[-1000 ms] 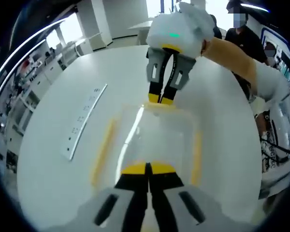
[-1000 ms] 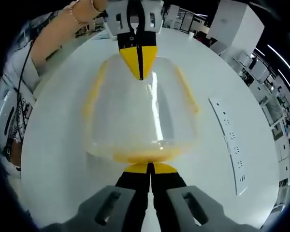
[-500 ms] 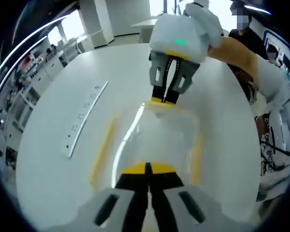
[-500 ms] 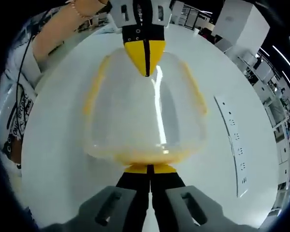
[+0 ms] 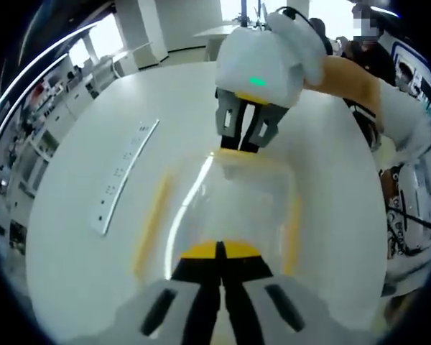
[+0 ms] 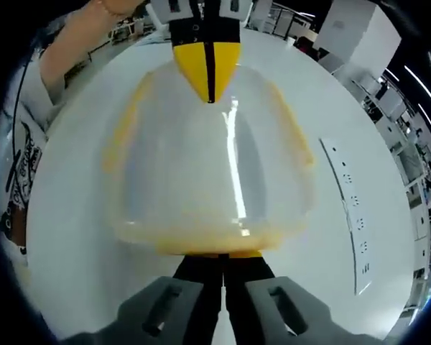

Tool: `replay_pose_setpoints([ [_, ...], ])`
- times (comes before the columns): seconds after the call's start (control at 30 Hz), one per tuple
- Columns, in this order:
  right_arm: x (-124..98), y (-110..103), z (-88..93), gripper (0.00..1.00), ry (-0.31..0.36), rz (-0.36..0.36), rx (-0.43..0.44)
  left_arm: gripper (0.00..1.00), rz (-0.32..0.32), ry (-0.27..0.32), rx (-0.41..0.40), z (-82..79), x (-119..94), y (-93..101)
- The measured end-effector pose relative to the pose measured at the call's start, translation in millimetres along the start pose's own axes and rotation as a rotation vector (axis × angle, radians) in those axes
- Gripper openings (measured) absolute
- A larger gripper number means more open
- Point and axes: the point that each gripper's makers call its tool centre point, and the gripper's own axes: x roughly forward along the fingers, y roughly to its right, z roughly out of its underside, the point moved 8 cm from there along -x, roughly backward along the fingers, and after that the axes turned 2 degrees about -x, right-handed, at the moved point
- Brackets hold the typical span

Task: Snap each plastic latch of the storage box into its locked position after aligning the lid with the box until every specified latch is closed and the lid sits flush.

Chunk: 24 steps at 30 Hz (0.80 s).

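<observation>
A: What is the left hand-held gripper (image 5: 220,249) doing?

B: In the left gripper view it is rising from 6 o'clock with its yellow-tipped jaws pressed together, clenched, and the tips are lying at the near edge of the storage box (image 5: 223,205). I cannot tell whether anything is pinched between them.

A: And the right hand-held gripper (image 6: 223,254)?

B: In the right gripper view it is also coming up from 6 o'clock, jaws closed tip to tip, and its tips are sitting against the near end of the box, partly tucked under the lid's rim. In the left gripper view the same tool is reaching in from 12 o'clock, tips meeting the far end of the box.

A: How is the box looking?

B: It is a clear plastic container with a transparent lid (image 6: 208,165) sitting on top and catching a bright streak of light. Yellow latches (image 5: 152,223) are running along both long sides, at about 9 and 3 o'clock of the box, and yellow trim is showing at each short end.

A: Where is it lying?

B: It is resting on the white round tabletop (image 5: 86,180), directly between the two tools. A white power strip (image 5: 123,177) is lying well apart from it, toward 9 o'clock in the left gripper view. A person's sleeve (image 5: 359,79) is showing at 2 o'clock.
</observation>
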Motion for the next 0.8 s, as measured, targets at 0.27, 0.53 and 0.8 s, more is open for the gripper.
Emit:
replay_pose_setpoints([
  [0.27,5.3,-3.7,-6.2,0.0,-0.083,0.007,-0.026,0.0,-0.001,-0.015,-0.001,-0.9,0.0,-1.0],
  [0.53,5.9,-6.4,-10.1,0.0,-0.115,-0.041,-0.043,0.0,0.002,-0.009,-0.001,-1.8,-3.5,-0.2],
  [0.8,-14.2,-5.0,-3.0,0.0,0.049,-0.001,-0.012,0.0,-0.003,0.0,-0.004,-2.7,-7.1,-1.2],
])
